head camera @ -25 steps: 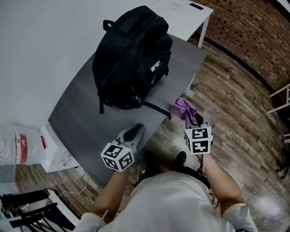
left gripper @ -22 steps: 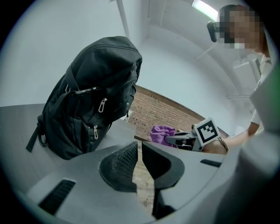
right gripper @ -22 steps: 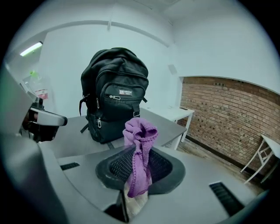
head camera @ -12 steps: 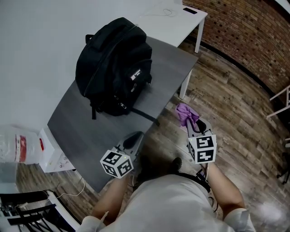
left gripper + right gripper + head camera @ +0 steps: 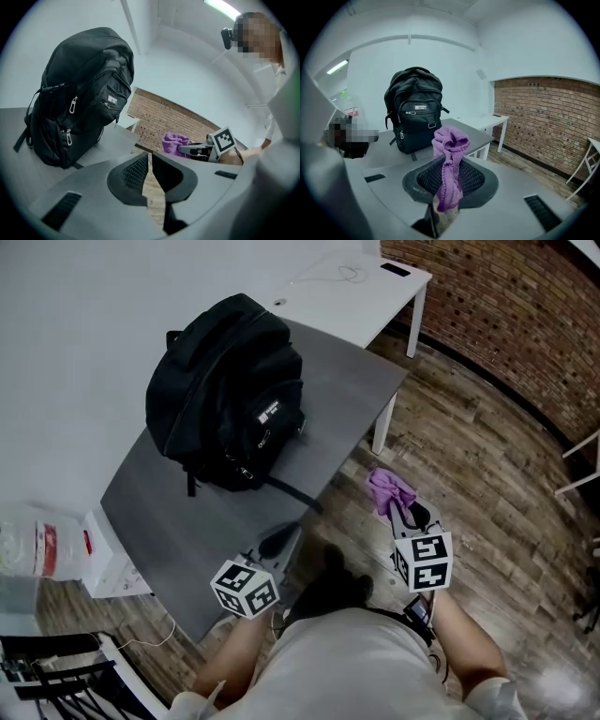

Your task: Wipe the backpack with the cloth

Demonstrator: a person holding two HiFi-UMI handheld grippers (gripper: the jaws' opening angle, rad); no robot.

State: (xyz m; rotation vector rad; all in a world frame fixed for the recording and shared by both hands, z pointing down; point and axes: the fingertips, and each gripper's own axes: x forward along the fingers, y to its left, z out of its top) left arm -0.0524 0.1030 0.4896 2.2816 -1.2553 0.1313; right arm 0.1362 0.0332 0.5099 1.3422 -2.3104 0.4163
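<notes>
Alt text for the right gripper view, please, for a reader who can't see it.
The right claw is shut on a purple cloth, which bunches up above its jaws. Beyond it a black backpack stands upright on a grey table, apart from the cloth, with a brick wall at right.

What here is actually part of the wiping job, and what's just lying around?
Part of the job:
black backpack
purple cloth, clamped in the right gripper
left gripper, empty
grey table under the backpack

Just lying about:
white table
small dark object on it
plastic bag
</notes>
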